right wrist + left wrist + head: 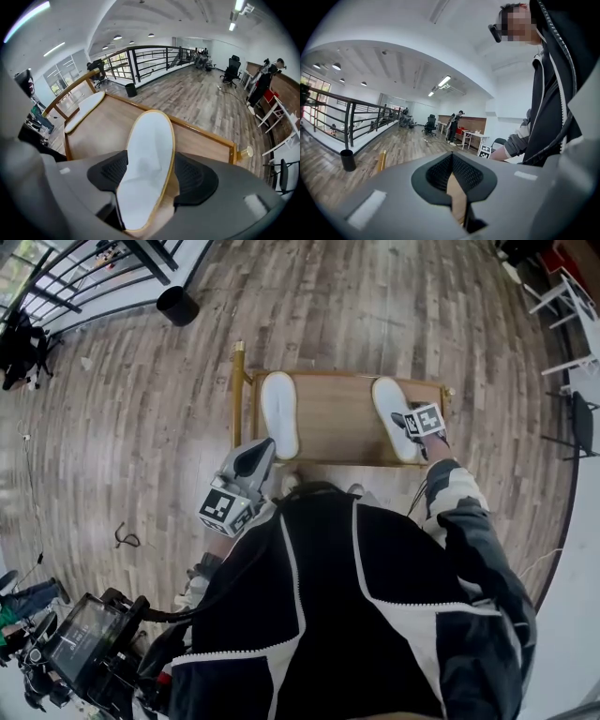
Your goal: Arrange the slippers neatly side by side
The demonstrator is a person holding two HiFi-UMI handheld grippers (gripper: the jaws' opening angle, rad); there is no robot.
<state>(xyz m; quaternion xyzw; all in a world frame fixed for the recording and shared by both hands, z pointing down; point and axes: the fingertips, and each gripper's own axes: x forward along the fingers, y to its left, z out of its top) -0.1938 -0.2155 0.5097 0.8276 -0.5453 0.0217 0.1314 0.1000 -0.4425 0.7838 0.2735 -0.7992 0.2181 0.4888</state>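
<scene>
So far, both slippers are on the rectangular wooden tabletop (337,423) with its brass-coloured frame, but they do not yet make a pair. The left slipper (279,413), white, flat and long with a thin tan edging, lies along the tabletop's left edge, running from its near side to its far side. The right slipper (392,416), its twin, lies close to the tabletop's right edge at a slight angle. A broad stretch of bare wood in the tabletop's middle separates the two.

Our right claw (410,425) hovers over the tabletop's right part with its jaws spread wide, one on each side of the right slipper's near end. The slipper lies between them, and as far as we can see the pads are not squeezing it. Our left claw (251,461) is pinched fully together with nothing in it. We hold it off the tabletop's near left corner, close to our body, aimed out into the room and not at a slipper.

We judge the task partly done: both slippers lie flat and roughly parallel, but they are well apart. What is left, in our view, is to bring one across the tabletop until it lies just beside the other, ends level and sides parallel.
</scene>
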